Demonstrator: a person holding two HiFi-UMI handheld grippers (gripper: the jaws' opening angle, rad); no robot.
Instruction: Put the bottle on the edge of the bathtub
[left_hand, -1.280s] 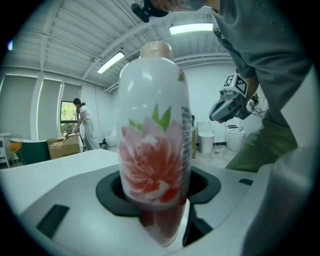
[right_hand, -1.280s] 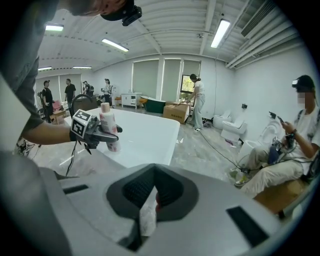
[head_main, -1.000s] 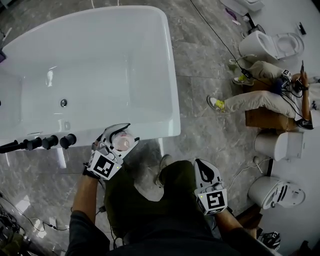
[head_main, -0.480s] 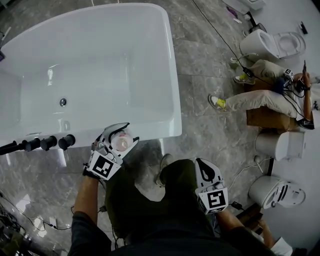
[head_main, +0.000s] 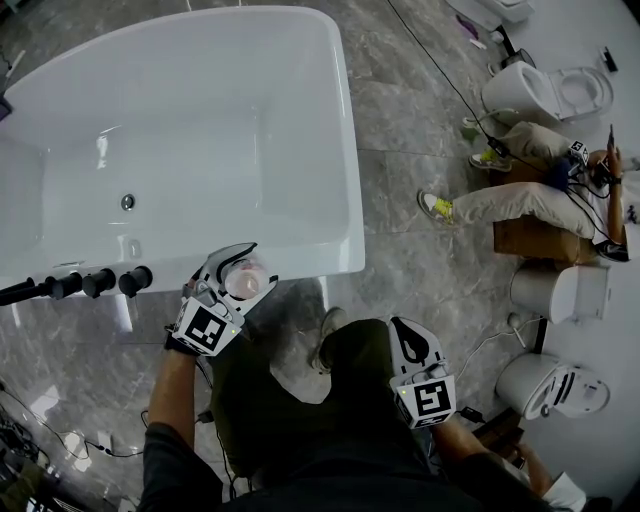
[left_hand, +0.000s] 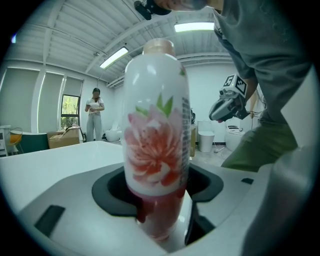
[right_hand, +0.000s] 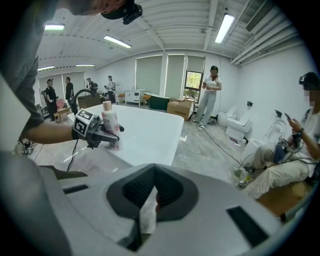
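Gripping the bottle (left_hand: 156, 140) round its lower body, our left gripper (head_main: 238, 285) holds it upright, cap up, at the near rim (head_main: 300, 262) of the tub (head_main: 346, 140). We cannot tell whether the base touches the rim or hangs just above it. Our right gripper (head_main: 412, 348) sits close to our body with its jaws pressed together on nothing, well apart from the tub.

The main risk, as we judge it, is the rim itself: it is narrow, glossy and rounded, and the bottle is tall for its base. Set off-centre or let go at a tilt, it could topple inward into the basin or outward onto the floor (head_main: 400, 170). Opening the jaws unevenly could also drag it sideways.

To the left along the rim stand the dark taps (head_main: 100, 283), so there is little room that way. To the right the rim runs bare to the corner. On the floor side only our own legs are close. A cable (head_main: 430, 60) and a seated person (head_main: 520, 200) lie well off to the right.
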